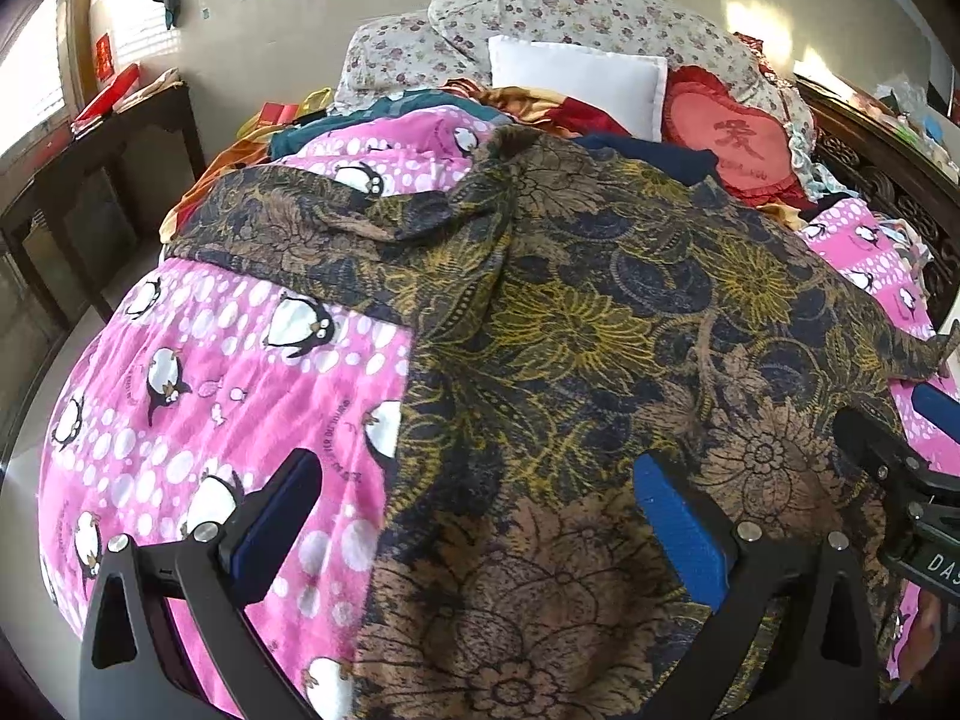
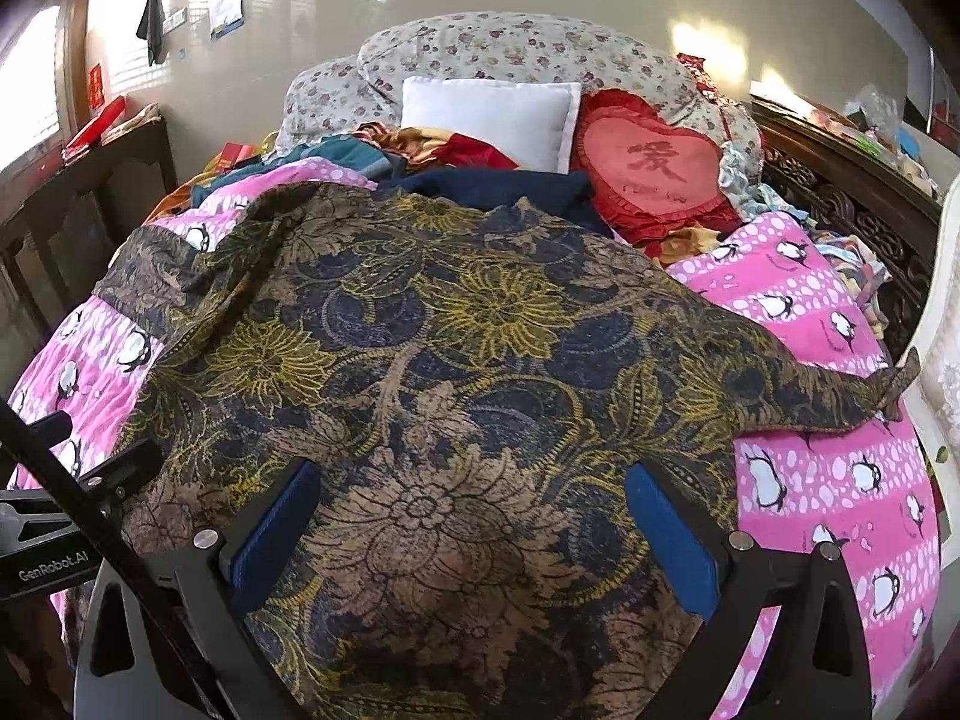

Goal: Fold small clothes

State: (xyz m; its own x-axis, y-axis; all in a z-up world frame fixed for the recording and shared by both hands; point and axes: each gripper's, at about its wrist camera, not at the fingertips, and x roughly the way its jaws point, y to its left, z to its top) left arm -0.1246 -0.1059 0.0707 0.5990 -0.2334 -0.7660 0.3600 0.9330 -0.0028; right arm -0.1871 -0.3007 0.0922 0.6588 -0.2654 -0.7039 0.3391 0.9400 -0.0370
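A floral garment (image 1: 600,324) in brown, navy and yellow is spread flat over a pink penguin blanket (image 1: 198,396) on a bed, with one sleeve stretched out to the right (image 2: 840,390) and another part bunched toward the far left (image 1: 288,222). The left gripper (image 1: 480,516) is held just above the garment's near edge, its blue-padded fingers (image 1: 678,528) spread wide and nothing caught between them; whether the pads touch the cloth cannot be told from this angle. The right gripper (image 2: 474,528) is likewise held with its fingers (image 2: 672,534) wide apart over the garment's lower middle, gripping nothing. At the head of the bed, a white pillow (image 2: 492,114) is propped against floral bedding (image 2: 516,48), with a red heart cushion (image 2: 654,168) beside it. A navy cloth (image 2: 498,192) lies just beyond the garment. A dark wooden table (image 1: 102,168) is seen to the left of the bed.
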